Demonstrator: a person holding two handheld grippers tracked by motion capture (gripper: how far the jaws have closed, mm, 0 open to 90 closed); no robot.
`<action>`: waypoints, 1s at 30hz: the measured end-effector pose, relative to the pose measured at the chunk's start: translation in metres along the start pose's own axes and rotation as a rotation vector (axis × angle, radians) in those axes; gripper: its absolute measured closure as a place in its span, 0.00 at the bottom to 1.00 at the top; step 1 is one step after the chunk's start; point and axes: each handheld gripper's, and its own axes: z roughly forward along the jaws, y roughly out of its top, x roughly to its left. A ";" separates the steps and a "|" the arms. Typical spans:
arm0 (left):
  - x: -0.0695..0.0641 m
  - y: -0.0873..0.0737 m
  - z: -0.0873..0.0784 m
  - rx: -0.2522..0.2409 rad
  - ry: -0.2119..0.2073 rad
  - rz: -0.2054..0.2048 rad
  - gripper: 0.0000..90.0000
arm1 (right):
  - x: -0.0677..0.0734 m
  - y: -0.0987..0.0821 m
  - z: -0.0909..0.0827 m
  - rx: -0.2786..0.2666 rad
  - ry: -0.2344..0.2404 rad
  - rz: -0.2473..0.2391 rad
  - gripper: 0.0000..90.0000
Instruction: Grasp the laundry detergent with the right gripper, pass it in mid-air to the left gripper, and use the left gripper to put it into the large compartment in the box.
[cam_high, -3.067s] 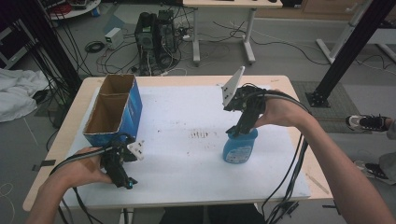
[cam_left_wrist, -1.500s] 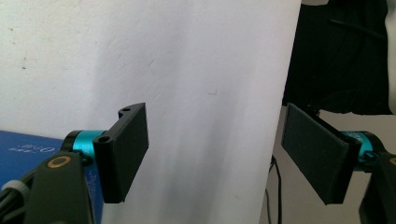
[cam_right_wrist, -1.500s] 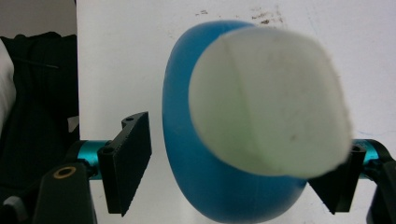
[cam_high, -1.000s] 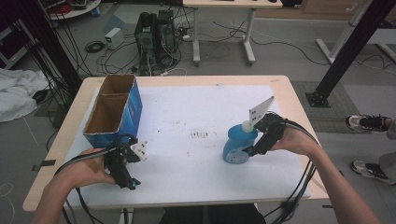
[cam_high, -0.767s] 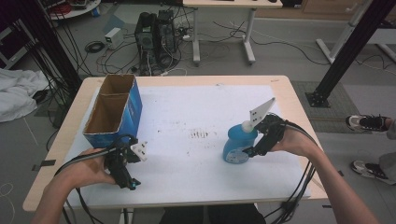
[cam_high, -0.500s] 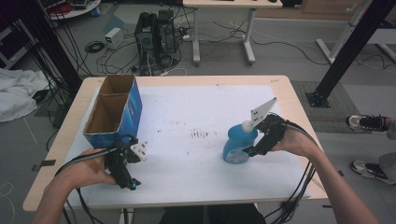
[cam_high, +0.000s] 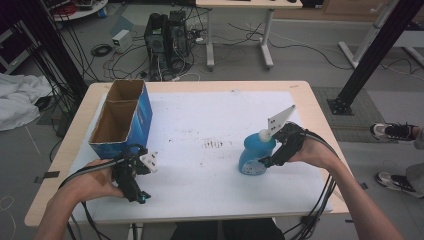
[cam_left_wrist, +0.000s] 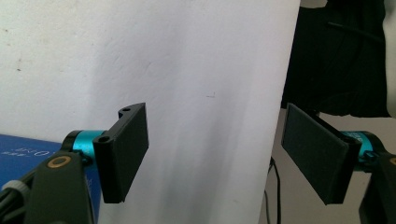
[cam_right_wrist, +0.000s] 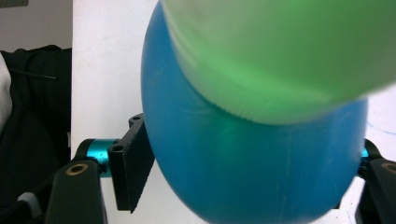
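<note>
At the surface's right, the right tool has just been closing on the blue bottle — grasping step; next, lift upright.

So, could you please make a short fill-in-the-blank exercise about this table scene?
1. The right gripper has just been closing on the ____ bottle.
2. The bottle's cap is ____.
3. The left gripper has ____ between its open jaws.
4. The cardboard box has ____ open compartments.

Missing words: blue; white; nothing; two
</note>
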 end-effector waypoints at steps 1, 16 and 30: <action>0.000 0.000 0.000 0.000 0.000 0.000 0.26 | 0.000 0.000 0.000 0.000 0.000 0.000 0.30; 0.000 0.000 0.000 -0.009 0.001 -0.003 0.26 | -0.001 0.000 0.004 -0.008 0.001 0.008 0.38; 0.000 -0.001 0.000 -0.014 0.004 -0.003 0.26 | 0.001 -0.001 0.005 -0.018 -0.006 0.012 0.42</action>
